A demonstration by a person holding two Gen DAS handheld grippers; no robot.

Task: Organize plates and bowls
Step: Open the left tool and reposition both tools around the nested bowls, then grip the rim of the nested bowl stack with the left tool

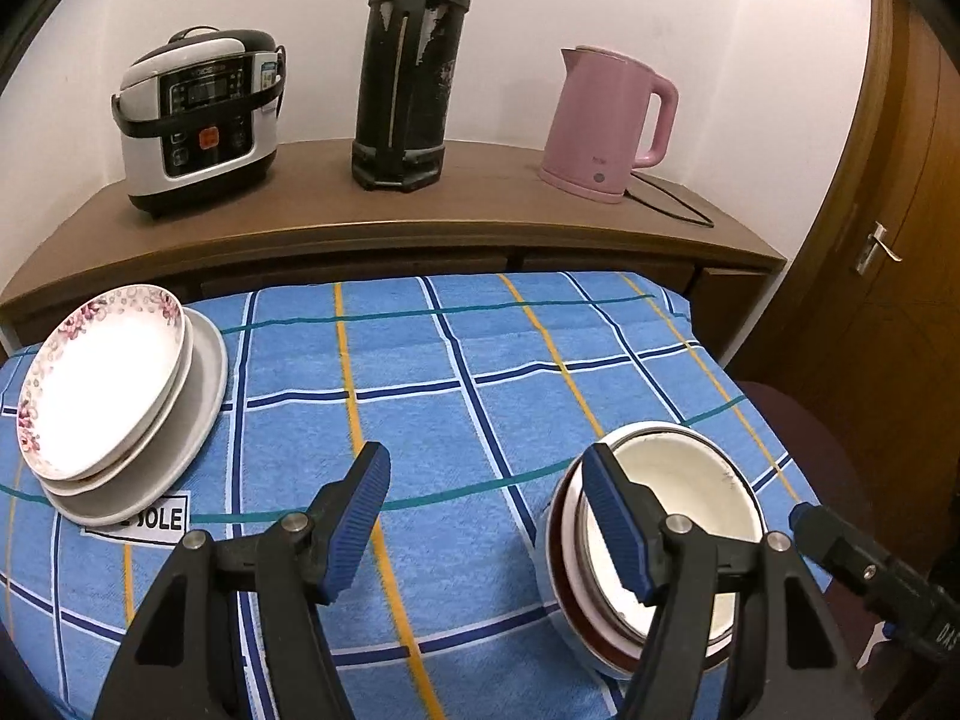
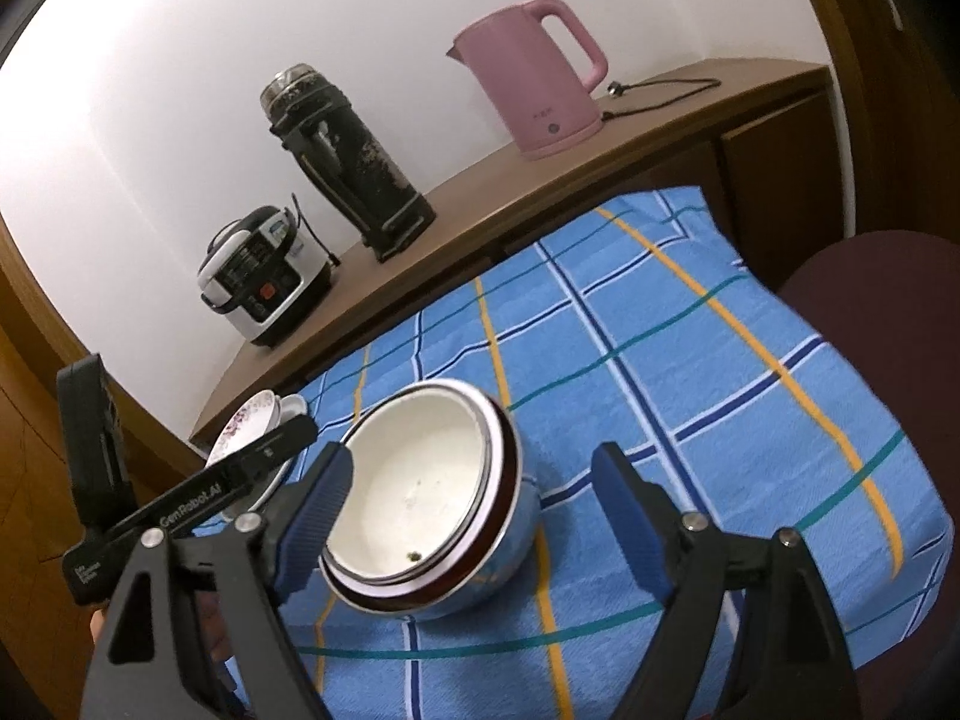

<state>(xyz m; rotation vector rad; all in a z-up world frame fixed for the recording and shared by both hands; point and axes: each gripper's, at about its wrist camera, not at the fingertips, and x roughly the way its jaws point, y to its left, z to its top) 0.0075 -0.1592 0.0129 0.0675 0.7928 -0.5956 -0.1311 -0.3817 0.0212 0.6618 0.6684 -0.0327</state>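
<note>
A stack of plates (image 1: 108, 396) with a floral-rimmed one on top lies at the far left of the blue checked cloth (image 1: 450, 360); its edge shows as plates (image 2: 252, 420). Nested bowls (image 1: 678, 492), white inside with a dark red rim band, sit at the right. My left gripper (image 1: 486, 456) is open over bare cloth, left of the bowls. My right gripper (image 2: 474, 456) is open, with the bowls (image 2: 420, 492) standing between its fingers. The left pad is close to the rim and the right pad is well clear. The right gripper's finger (image 1: 840, 546) shows beside the bowls.
Behind the cloth a wooden sideboard (image 1: 420, 228) carries a rice cooker (image 1: 198, 120), a black thermos (image 1: 414, 72) and a pink kettle (image 1: 606, 120) with its cord. A wooden door (image 1: 876, 246) is at the right. A dark chair (image 2: 870, 288) stands by the cloth's right edge.
</note>
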